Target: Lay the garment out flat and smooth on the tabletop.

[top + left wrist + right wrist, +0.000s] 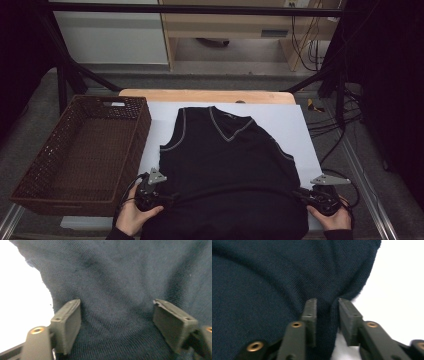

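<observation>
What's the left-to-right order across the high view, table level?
Brown wicker basket → left gripper at the vest's lower left edge → black sleeveless vest → right gripper at its lower right edge.

vest (225, 165) hem cut off, btm edge

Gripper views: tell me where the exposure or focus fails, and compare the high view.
Left gripper view: white sheet blown out, vest weave soft. Right gripper view: sheet blown out at right, pads slightly blurred. High view: dim, vest nearly featureless black, surroundings in shadow.
</observation>
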`<action>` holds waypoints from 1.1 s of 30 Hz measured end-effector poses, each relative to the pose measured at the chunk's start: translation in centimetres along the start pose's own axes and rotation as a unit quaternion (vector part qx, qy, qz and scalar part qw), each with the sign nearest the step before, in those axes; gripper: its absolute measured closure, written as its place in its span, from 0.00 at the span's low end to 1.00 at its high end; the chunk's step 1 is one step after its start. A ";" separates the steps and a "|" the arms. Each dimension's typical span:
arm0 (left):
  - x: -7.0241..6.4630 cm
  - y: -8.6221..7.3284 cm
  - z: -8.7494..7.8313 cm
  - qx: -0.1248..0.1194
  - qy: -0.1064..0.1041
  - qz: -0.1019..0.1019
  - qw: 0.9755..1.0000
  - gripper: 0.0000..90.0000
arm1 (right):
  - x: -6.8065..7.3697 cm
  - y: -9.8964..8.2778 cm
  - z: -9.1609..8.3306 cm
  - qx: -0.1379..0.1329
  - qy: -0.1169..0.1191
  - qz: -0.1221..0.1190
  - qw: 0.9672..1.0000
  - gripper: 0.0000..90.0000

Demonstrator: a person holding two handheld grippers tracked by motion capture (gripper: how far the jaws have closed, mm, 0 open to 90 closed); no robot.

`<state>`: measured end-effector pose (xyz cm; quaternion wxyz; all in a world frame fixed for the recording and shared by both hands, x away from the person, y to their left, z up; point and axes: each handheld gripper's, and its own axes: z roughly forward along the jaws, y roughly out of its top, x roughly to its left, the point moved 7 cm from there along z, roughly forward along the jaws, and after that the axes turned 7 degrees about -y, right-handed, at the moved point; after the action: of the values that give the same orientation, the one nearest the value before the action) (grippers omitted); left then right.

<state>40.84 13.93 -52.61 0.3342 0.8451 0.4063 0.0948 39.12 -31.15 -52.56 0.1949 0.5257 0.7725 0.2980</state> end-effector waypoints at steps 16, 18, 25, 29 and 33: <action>0.1 -2.2 -4.0 0.044 -0.004 -0.012 0.999 0.98 | -1.4 -0.7 -2.7 -0.010 0.011 0.014 1.000 0.98; -1.1 -2.5 -4.8 0.051 0.002 0.010 0.999 0.98 | -1.1 -1.2 -3.1 -0.004 0.020 0.005 1.000 0.98; -2.3 -1.4 -5.1 -0.010 -0.028 0.012 1.000 0.77 | 0.4 -0.7 -3.1 -0.013 0.048 -0.020 0.999 0.79; -2.6 0.3 -3.9 -0.050 -0.033 0.011 0.998 0.53 | 0.2 1.8 -2.5 -0.066 0.037 -0.021 0.997 0.61; -2.4 1.8 -2.1 -0.059 -0.050 0.003 0.997 0.41 | 0.0 4.2 -1.0 -0.088 0.023 -0.026 0.995 0.52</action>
<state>39.52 12.38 -49.59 0.4030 0.8290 0.3801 0.0769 41.49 -30.28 -49.00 0.2307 0.4793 0.7608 0.3717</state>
